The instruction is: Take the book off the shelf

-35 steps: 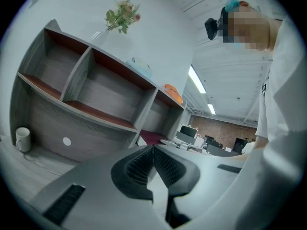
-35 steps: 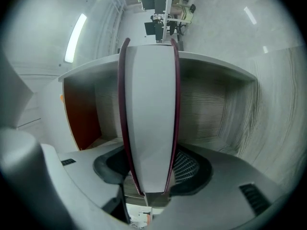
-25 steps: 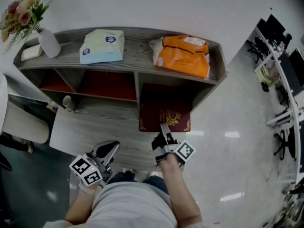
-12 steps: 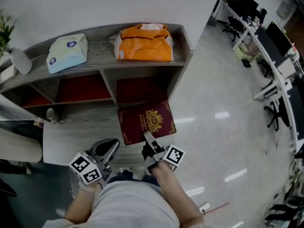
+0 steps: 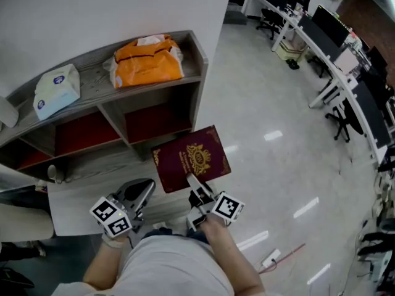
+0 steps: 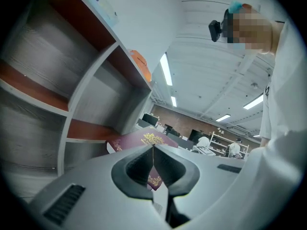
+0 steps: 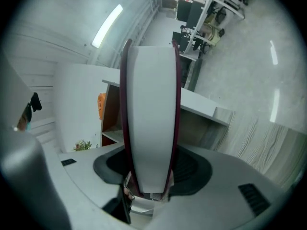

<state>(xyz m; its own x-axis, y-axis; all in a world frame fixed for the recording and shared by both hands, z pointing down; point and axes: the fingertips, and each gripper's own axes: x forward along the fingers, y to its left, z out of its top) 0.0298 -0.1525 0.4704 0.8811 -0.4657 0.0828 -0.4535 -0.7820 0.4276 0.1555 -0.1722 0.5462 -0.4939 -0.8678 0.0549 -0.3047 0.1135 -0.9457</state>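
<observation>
beside shelf (image 5: pixel 95 74), book (image 5: pixel 189 158) in right claw (image 5: pixel 194 182)

On the shelf (image 5: pixel 95 79) top, pack (image 5: pixel 57 91) left, bag (image 5: pixel 148 60) right; the book (image 5: pixel 191 159) out before its right compartment.

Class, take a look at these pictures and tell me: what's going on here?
A person holds a gripper in each hand. The right gripper is shut on a maroon book, clamping it across both covers. The book is out of the grey shelf unit and held just in front of it. The left gripper is shut and empty. An orange bag lies on the shelf top.
</observation>
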